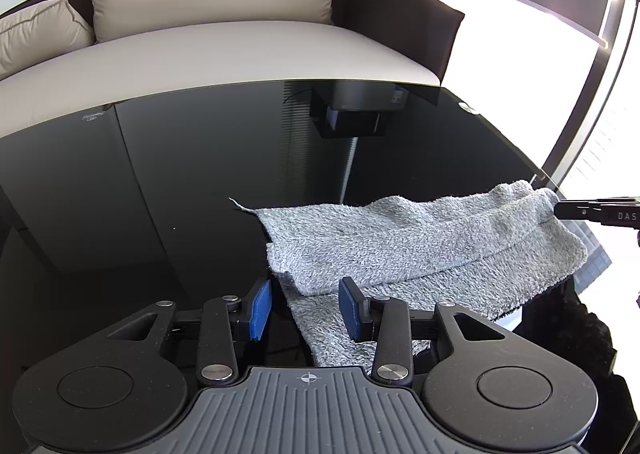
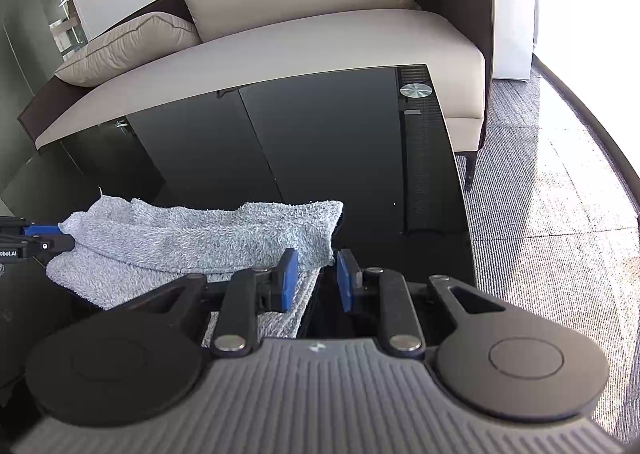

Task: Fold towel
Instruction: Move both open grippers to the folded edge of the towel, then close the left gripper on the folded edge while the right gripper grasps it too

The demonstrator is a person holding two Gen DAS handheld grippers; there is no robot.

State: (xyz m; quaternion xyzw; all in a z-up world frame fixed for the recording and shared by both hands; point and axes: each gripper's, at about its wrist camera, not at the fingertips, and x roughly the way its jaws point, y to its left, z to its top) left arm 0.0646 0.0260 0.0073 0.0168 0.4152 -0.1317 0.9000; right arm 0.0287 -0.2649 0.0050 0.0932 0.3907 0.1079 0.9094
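The towel (image 1: 400, 238) lies half folded on the near right of the table (image 1: 200, 174). Your left tongs (image 1: 306, 310) hang loose over its left end. Your right tongs (image 2: 317, 282) sit narrow at its right corner; you can't tell if they pinch. Next, I think, pinch both ends.

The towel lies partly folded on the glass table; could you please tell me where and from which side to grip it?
Take the towel at its two near corners, coming from the near edge of the table: it lies stretched sideways, and the corners' edges are exposed there, probably easy to pinch.
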